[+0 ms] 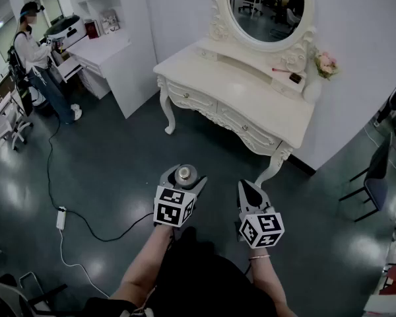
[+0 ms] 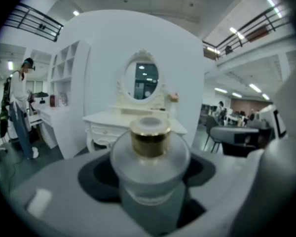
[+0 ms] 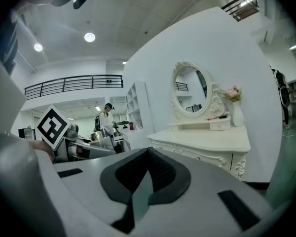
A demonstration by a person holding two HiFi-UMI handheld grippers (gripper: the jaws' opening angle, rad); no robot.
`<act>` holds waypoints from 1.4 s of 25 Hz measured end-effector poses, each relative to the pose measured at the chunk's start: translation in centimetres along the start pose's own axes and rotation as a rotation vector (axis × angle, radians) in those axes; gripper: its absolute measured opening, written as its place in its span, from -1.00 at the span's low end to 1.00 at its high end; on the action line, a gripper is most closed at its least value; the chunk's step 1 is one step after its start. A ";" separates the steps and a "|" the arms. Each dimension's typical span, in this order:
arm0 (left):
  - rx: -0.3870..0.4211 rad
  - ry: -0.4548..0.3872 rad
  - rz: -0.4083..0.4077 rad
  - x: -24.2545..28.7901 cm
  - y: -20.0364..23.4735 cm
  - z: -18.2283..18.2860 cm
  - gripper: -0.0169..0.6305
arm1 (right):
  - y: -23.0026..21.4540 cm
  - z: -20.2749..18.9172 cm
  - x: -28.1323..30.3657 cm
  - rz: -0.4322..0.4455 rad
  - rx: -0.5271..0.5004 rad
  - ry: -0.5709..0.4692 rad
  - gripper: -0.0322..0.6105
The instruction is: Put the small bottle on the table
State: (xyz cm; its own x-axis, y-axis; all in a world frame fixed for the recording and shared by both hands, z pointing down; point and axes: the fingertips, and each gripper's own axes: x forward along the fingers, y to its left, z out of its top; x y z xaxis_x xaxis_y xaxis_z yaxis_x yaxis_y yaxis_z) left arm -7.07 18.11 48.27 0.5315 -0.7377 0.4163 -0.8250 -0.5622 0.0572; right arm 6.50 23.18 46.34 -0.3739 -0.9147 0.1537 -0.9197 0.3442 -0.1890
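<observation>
As it faces the table (image 1: 241, 84), left claw (image 1: 183, 175) clamps small bottle (image 2: 150, 158)

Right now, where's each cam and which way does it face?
Head view: on head, steeply down at floor, dressing table; forearms, left tongs, right tongs show.
Left gripper view: on left tongs, toward the table; tongs hold small bottle.
Right gripper view: on right tongs, toward the table; tongs shut, empty.
All three share the table.

Grey left gripper (image 1: 182, 177) and grey right gripper (image 1: 249, 191) — black ridged pads (image 3: 155, 174) inside, a white cube (image 1: 174, 207) with black square marks on each. Thin bracelet (image 1: 259, 257) on one wrist. Black clothes (image 1: 204, 273).
</observation>
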 end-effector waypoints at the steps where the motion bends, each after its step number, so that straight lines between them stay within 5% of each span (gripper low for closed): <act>1: -0.002 -0.001 -0.002 0.2 -0.3 0.0 0.10 | -0.1 0.0 0.0 0.007 -0.001 0.003 -0.89; 35: -0.008 -0.024 0.003 6.4 2.3 3.2 0.10 | -3.6 1.1 4.8 0.043 -0.007 0.000 -0.89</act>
State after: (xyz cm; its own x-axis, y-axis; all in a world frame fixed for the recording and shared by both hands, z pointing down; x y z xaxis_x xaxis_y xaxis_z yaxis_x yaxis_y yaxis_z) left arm -4.99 10.93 48.16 0.5331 -0.7484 0.3945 -0.8284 -0.5566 0.0636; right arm 8.14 17.27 46.69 -0.4131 -0.8991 0.1452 -0.9036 0.3847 -0.1887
